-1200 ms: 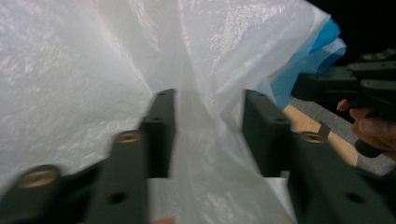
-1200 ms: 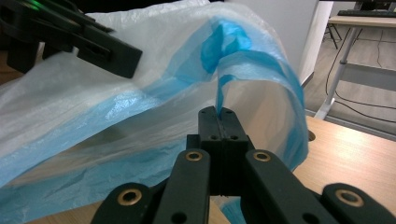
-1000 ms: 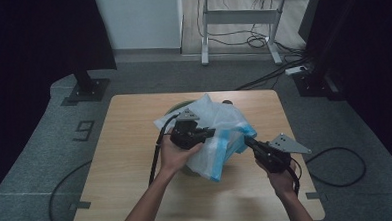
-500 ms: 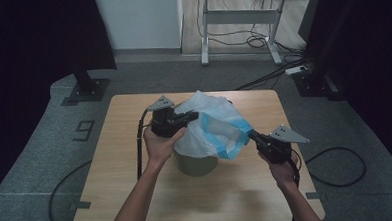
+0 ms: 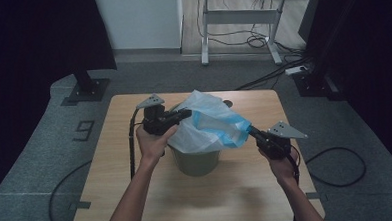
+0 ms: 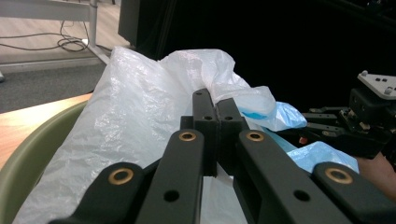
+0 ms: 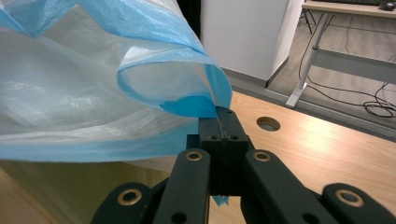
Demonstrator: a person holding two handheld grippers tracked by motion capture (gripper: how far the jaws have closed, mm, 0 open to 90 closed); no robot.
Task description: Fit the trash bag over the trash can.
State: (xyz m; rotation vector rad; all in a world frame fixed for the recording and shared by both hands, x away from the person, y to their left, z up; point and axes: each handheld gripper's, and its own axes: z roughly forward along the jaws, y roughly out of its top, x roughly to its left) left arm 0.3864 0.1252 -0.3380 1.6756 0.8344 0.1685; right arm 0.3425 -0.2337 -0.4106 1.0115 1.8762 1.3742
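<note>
Both grippers have drawn apart, left gripper and right gripper fingers clamped on the thin white-and-blue plastic bag, stretching its mouth over the olive-green bin on the counter.

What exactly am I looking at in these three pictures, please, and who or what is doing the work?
A person, no robot, holds a two-fingered black tool in each hand. One camera looks down from above; the other two ride on the tools. On the light wooden table stands an olive-green round bin. The left gripper and the right gripper are each shut on an edge of the thin white plastic bag with a blue rim, holding it stretched over the bin.
</note>
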